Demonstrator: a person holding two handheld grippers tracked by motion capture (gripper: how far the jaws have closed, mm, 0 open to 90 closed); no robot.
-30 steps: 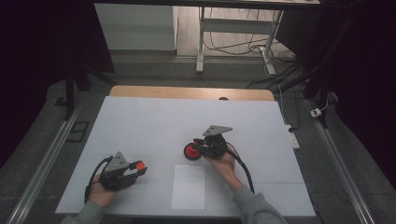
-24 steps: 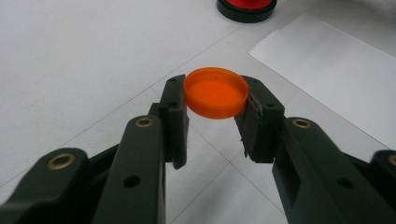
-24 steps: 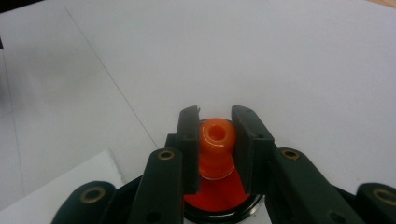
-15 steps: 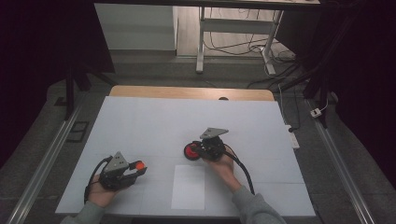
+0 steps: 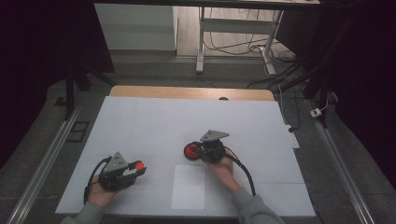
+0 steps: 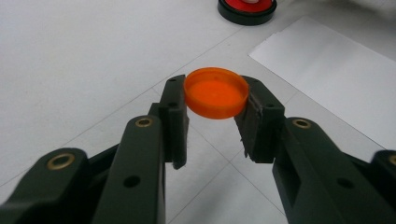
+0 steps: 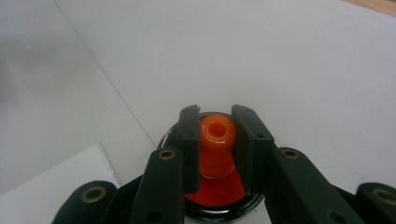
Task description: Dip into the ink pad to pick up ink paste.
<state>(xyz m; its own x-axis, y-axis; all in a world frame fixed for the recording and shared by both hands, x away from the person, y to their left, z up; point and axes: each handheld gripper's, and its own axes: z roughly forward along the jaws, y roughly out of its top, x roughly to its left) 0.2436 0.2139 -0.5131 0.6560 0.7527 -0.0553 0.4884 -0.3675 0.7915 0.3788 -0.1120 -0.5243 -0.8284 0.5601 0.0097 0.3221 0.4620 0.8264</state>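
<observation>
Holding Cap and Bottle Apart

Almost nothing shifts between the earlier high views and now (both hands sit where they were). The left gripper (image 6: 212,121) stays clamped on the orange cap (image 6: 215,92), lifted just off the white table (image 5: 140,126). The right gripper (image 7: 215,140) stays clamped on the orange bottle neck (image 7: 216,137), upright in its red-and-black base (image 5: 192,150). Judgement: the cap is off; both grips are steady.

Hand-held gripper (image 7: 215,140) clamped on orange bottle neck (image 7: 216,135) over red-and-black base (image 7: 215,198)
</observation>
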